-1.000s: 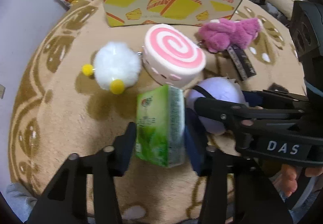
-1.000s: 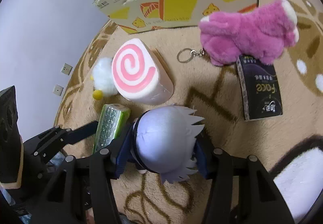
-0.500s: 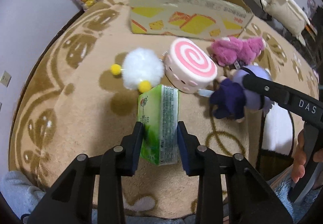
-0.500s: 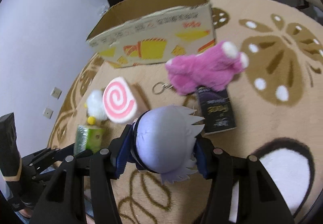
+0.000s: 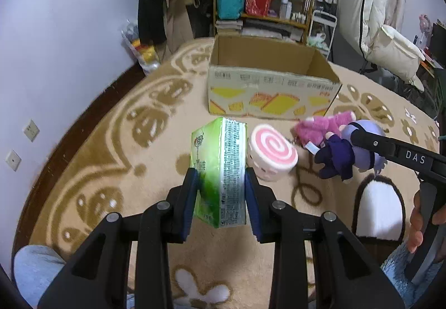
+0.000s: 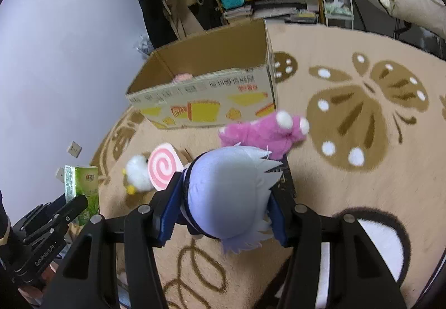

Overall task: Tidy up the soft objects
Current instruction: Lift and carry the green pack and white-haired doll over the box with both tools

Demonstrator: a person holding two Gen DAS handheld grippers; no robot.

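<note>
left and right wrist views, both loads in hand. my left gripper [image 5: 221, 189] is closed on the green tissue pack [image 5: 218, 169], its two blue pads pressed flat against the pack's broad faces; the pack stands on end, long axis pointing up and away along my fingers. my right gripper [image 6: 223, 214] is closed on the head of the lavender-haired plush doll [image 6: 227, 197], whose dark purple body hangs below the jaws in the left view. both loads are clear of the rug [image 5: 117, 158].

the relation that governs the next move: the open cardboard box [image 5: 267, 86] lies straight ahead of both grippers, beyond the pink swirl cushion [image 5: 271, 154] and the pink plush [image 5: 320, 127], its long side turned broadside to me. in the left view the box mouth sits directly above the pack, so i judge the left hand to have the straighter line to it; the right hand approaches from the box's right end. something pale pink already lies inside the box, though i cannot tell what. the white pom-pom toy [image 6: 136, 173] rests beside the cushion.
</note>
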